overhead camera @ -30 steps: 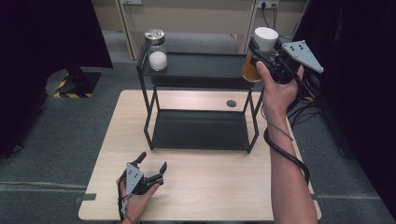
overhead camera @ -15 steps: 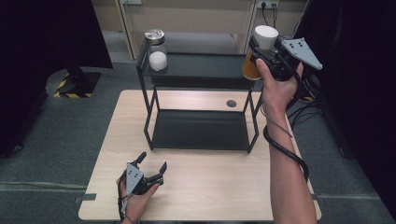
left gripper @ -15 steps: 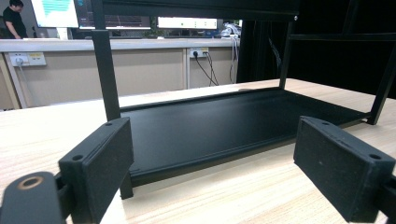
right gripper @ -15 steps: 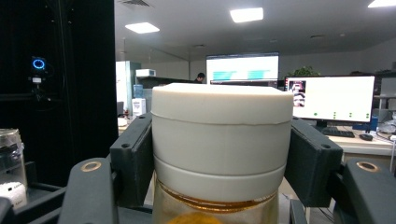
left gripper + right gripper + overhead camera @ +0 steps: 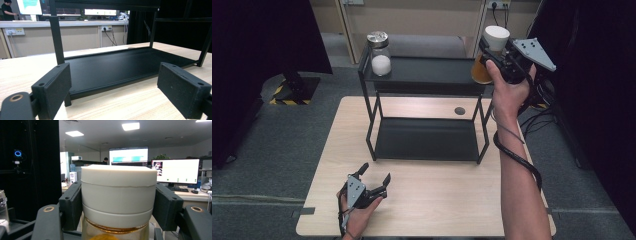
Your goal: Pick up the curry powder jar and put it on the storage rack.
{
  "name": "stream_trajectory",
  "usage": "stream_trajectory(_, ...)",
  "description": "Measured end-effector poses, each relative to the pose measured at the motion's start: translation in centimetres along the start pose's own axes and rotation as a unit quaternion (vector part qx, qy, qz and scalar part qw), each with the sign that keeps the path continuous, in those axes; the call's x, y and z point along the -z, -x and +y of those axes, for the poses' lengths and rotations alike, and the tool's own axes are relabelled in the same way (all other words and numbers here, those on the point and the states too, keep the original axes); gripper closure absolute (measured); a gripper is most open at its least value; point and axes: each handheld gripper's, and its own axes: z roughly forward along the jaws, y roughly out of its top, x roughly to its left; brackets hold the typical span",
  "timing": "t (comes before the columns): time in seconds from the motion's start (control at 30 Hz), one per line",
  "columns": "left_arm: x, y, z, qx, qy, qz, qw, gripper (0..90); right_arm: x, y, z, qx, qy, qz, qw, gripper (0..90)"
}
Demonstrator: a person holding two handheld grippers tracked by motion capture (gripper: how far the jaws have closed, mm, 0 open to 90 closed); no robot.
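A glass jar (image 5: 481, 73) with a wide white lid (image 5: 119, 192) and amber contents is at the right end of the black rack's top shelf (image 5: 427, 75). My right gripper (image 5: 493, 50) is shut on its lid, one pad (image 5: 71, 205) on each side. I cannot tell whether the jar's base rests on the shelf. My left gripper (image 5: 374, 174) lies on the wooden table (image 5: 437, 200) at the front left. It is open with nothing between its pads (image 5: 53, 92) and faces the rack's lower shelf (image 5: 120, 67).
A second jar (image 5: 380, 54) with a metal lid and white contents stands at the left end of the top shelf. The lower shelf (image 5: 427, 137) is bare. A round cable hole (image 5: 459, 110) sits in the tabletop behind the rack. Dark curtains flank the table.
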Motion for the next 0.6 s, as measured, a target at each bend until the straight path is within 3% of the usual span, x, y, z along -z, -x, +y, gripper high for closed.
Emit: stream_trajectory(0.6,-0.01,-0.02,0.0,0.0,0.0,0.0,1.0,11.4,-1.01,0.05,0.05,-0.001,-0.006,-0.006,1.0,34.0)
